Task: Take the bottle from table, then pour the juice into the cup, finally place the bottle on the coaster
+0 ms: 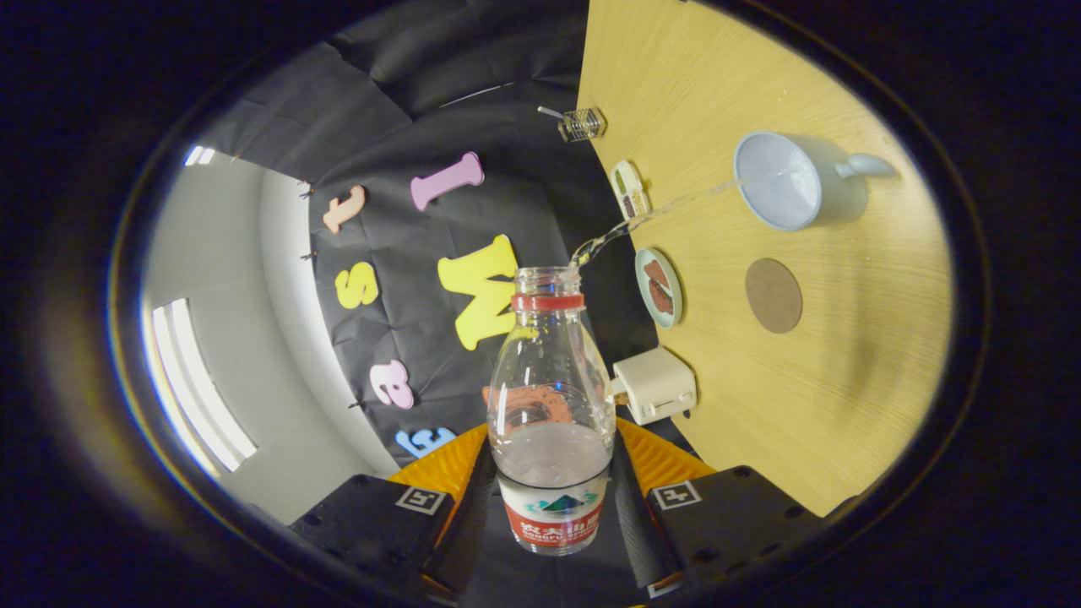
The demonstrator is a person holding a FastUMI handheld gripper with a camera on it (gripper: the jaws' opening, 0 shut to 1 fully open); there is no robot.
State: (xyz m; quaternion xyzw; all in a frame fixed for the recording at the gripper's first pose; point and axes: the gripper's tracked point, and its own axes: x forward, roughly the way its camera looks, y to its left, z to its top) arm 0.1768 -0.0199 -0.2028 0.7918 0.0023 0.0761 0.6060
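The bottle (551,405) sits clamped between the two fingers of the gripper (553,498), both pressing on its lower, labelled part. It is clear plastic, uncapped, with a red ring at the neck, and clear liquid fills only its lower portion. The whole view is rolled on its side, so the gripper is turned over into a pouring tilt, and the wooden table (844,405) stands like a wall from 12 to 5 o'clock. From the bottle's mouth a thin stream (659,211) arcs toward 2 o'clock and reaches the rim of the pale blue cup (781,181), whose handle points away toward 3 o'clock.

Just below the cup, toward 3 o'clock of the bottle's mouth, lies the round brown coaster (774,295), bare and well apart from the fingers. Along the table's near edge, a small plate (659,287) with brown pieces lies just beside the bottle's neck. A white toy toaster (657,386) stands beside the bottle's shoulder. A small white tray (629,189) and a wire basket (581,124) lie farther along toward 12 o'clock. Past the coaster, toward 4 o'clock, the wood is open. At 9 o'clock is a pale wall with lit windows (194,380).
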